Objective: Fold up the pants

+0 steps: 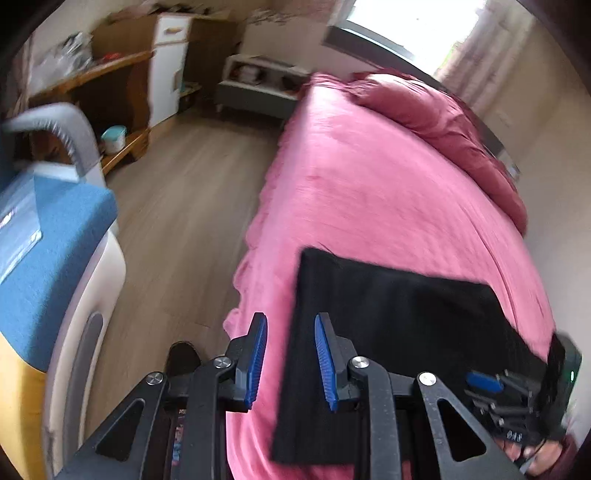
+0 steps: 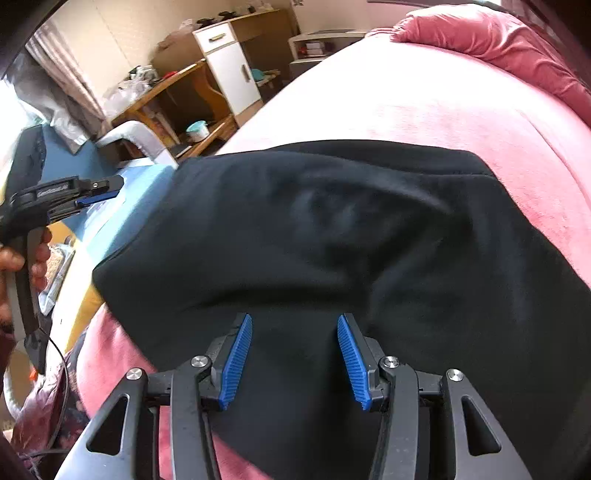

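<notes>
- Pants: black, folded into a flat, faintly creased slab, lying at the near edge of the pink bed.
- Our left gripper is part open and empty at their left edge; our right gripper gapes wider, pads clear of the cloth.
- Rumpled duvet far right; blue chair left.

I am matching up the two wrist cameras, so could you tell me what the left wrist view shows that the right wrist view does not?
Only the left wrist view shows the wood floor, the window and the right gripper from outside.

Only the right wrist view shows the left gripper from outside, with the hand on its handle.

Both show the folded black pants on the pink bed, the white cabinet, and open jaws holding nothing.
</notes>
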Action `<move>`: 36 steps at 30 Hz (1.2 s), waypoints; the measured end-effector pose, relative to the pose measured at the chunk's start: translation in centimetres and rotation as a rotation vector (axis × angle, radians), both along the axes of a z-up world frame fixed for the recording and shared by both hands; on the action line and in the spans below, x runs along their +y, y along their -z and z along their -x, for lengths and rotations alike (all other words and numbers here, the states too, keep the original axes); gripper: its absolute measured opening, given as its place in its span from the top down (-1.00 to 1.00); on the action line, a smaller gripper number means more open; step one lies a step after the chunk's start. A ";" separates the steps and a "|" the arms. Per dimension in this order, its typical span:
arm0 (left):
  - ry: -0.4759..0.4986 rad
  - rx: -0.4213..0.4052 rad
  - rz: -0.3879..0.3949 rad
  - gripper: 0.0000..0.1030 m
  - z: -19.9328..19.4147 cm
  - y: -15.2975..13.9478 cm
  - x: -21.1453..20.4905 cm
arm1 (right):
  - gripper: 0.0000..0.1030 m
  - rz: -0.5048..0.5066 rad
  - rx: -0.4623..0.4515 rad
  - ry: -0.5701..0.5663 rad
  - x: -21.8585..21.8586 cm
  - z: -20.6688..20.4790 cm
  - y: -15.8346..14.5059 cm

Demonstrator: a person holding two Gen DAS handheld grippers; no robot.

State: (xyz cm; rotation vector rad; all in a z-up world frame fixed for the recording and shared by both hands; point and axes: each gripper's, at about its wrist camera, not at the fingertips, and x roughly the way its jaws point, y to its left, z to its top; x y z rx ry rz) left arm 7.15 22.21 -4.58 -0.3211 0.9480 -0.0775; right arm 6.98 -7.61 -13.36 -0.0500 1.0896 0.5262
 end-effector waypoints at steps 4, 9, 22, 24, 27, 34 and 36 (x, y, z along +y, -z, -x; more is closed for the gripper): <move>0.086 -0.022 -0.031 0.48 1.8 0.0 -3.7 | 0.04 -0.004 0.004 -0.023 1.0 1.8 0.2; 0.115 0.032 -0.110 0.48 2.3 2.0 -7.3 | 0.04 0.012 0.006 -0.019 1.2 3.5 0.8; 0.072 0.068 -0.265 0.45 3.9 3.2 -9.2 | 0.04 0.042 0.007 0.010 -2.1 6.7 1.9; 0.074 0.037 -0.247 0.45 4.6 2.3 -9.8 | 0.04 0.025 0.011 0.016 -2.6 6.9 1.8; 0.093 -0.027 -0.255 0.42 5.2 0.3 -11.4 | 0.04 -0.006 0.007 0.032 -3.7 6.9 1.1; 0.170 -0.124 -0.254 0.37 5.9 -2.3 -15.1 | 0.04 -0.023 -0.036 0.175 -8.1 4.7 -0.6; 0.195 -0.132 -0.245 0.36 5.9 -2.5 -16.2 | 0.04 0.001 -0.039 0.212 -9.7 4.3 -1.0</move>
